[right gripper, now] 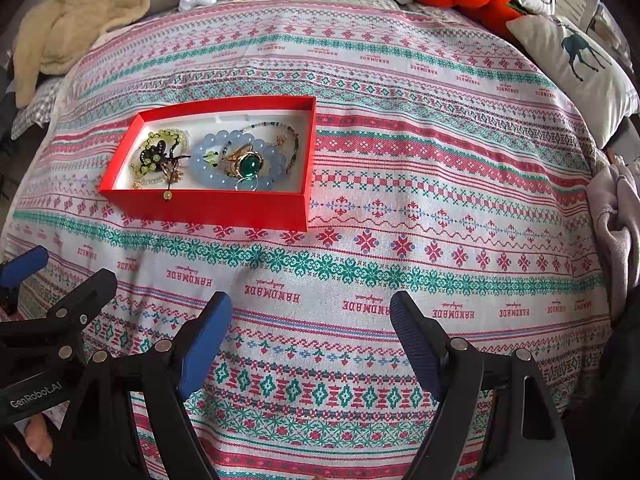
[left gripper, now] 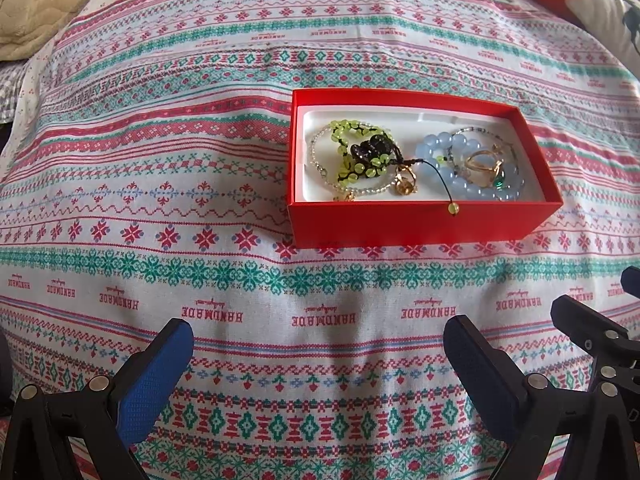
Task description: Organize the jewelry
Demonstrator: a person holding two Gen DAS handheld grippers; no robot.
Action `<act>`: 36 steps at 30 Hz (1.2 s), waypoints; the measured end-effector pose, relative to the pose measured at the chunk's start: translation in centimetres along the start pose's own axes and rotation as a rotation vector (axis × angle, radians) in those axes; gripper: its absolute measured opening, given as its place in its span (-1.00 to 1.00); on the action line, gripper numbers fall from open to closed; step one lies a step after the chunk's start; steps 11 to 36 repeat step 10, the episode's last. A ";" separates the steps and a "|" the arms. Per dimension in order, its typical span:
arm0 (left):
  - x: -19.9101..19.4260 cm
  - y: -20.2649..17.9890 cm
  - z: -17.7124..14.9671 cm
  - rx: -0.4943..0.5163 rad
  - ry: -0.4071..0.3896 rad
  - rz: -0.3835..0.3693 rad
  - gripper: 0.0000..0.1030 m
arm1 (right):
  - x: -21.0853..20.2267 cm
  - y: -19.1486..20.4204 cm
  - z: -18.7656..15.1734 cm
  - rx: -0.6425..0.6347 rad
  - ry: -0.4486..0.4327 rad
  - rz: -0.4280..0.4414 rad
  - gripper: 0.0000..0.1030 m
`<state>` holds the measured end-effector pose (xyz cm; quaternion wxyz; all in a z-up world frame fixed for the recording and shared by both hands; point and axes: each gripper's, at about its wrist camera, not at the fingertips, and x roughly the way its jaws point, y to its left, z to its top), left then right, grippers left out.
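Looking along the left gripper (left gripper: 318, 344), its blue-padded jaws stand wide apart with nothing between them above the patterned cloth (left gripper: 160, 200), and the red box (left gripper: 424, 224) lies well ahead to the right, holding a green bead bracelet (left gripper: 352, 148), a blue bead bracelet (left gripper: 460, 172) and gold rings. From the right wrist, the right gripper (right gripper: 310, 322) is likewise spread and empty, the red box (right gripper: 216, 208) sits ahead to the left with a green-stone ring (right gripper: 249, 165) on the blue beads, and the left gripper's fingers (right gripper: 24, 266) show at the left edge.
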<state>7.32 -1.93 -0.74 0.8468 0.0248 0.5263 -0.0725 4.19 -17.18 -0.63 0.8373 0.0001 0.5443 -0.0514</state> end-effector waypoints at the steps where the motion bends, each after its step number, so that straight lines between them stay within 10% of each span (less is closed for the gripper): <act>1: 0.0 0.0 0.0 0.001 0.001 0.000 0.99 | 0.0 0.0 0.0 0.000 0.000 0.000 0.62; 36: 0.4 0.4 -0.6 0.018 0.005 0.009 0.99 | 0.3 0.1 -0.3 -0.008 0.004 -0.001 0.62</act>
